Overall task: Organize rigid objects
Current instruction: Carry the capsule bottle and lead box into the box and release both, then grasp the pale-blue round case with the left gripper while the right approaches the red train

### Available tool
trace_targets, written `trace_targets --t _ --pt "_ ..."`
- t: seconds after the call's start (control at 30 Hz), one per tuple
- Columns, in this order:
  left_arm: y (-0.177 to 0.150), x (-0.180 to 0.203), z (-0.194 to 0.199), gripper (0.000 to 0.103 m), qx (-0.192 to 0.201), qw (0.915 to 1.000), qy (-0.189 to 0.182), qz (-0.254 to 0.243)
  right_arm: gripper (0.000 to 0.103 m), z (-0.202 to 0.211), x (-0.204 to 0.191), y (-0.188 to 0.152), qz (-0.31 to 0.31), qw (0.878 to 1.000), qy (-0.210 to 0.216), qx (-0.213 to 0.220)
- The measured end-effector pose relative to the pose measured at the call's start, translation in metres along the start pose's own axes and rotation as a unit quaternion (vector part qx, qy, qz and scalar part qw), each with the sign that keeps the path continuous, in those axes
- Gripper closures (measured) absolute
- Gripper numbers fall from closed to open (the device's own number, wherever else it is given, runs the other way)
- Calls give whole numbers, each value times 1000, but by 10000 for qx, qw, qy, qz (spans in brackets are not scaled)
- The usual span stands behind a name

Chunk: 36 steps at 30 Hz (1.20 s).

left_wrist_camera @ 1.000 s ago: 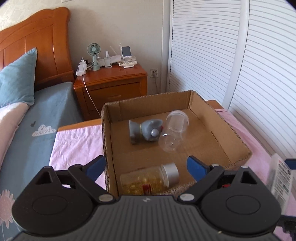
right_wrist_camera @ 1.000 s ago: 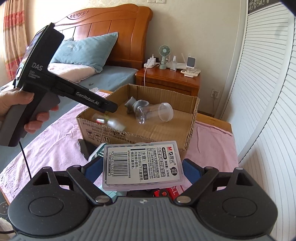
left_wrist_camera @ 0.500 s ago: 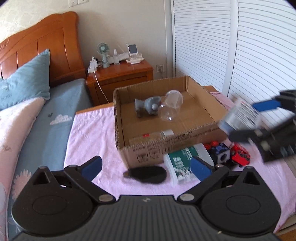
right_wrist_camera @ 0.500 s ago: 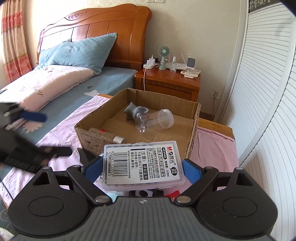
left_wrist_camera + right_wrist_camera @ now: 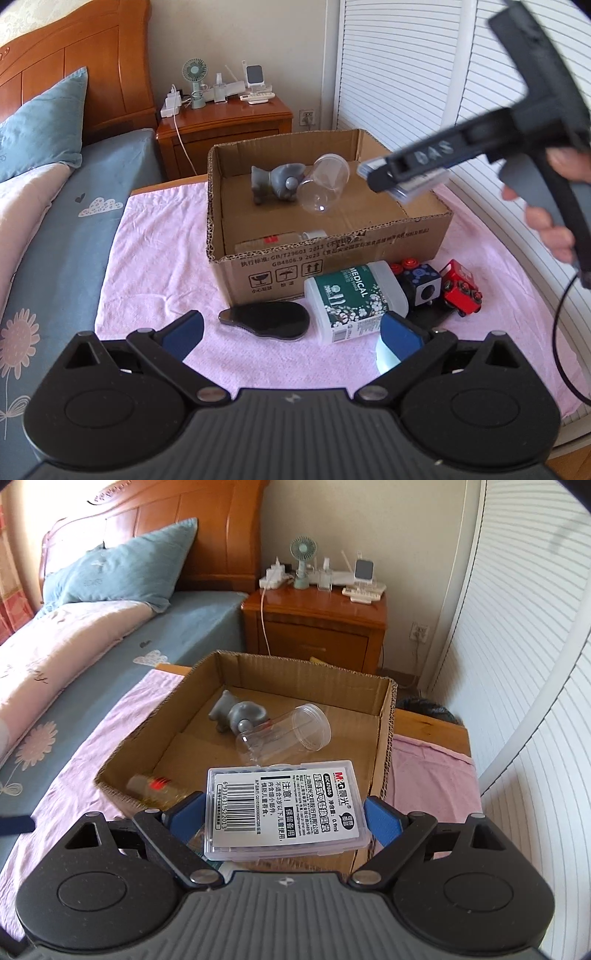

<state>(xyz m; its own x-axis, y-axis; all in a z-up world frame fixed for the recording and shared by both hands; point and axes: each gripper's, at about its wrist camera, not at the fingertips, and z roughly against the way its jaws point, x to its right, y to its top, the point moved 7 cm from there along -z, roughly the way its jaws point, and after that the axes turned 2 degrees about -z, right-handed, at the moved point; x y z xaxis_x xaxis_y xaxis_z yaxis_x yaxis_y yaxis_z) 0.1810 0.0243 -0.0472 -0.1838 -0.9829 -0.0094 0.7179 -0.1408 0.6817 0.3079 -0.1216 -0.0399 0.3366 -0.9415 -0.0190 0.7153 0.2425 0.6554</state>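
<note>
The cardboard box (image 5: 384, 738) is being used as the collection bin on the pink cloth (image 5: 155, 258), and the right gripper (image 5: 286, 812) is being held above its near right corner, clamped on the clear plastic case (image 5: 284, 808) — both blue pads are pressed against the case's short ends. The case is being carried flat, label up, with its long axis running crosswise between the jaws and its printed text lying across the right wrist view. For a clean drop, the case is best carried further in over the bare floor near the right wall, lowered close to the cardboard, and released level, clear of the transparent jar (image 5: 284, 734) and the grey figurine (image 5: 236, 712). The left gripper (image 5: 291, 328) is being held wide apart and empty — over the cloth, near the black oval object (image 5: 266, 319) and the white medical bottle (image 5: 354, 299).
</note>
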Motion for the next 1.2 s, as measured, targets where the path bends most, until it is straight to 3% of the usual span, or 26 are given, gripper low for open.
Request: trace_targets --t 0.1,0.73,1.2 --pt "-1 -2 -1 2 -17 10000 -53 23 0 -9 1 6 -121 9999 88 14" --pt "-8 -11 -2 2 -62 9998 15 166 0 21 0 -28 8 9999 -98 32" --pt "-17 -14 -7 2 -196 9994 103 258 0 13 49 -80 -797 9955 -403 -307"
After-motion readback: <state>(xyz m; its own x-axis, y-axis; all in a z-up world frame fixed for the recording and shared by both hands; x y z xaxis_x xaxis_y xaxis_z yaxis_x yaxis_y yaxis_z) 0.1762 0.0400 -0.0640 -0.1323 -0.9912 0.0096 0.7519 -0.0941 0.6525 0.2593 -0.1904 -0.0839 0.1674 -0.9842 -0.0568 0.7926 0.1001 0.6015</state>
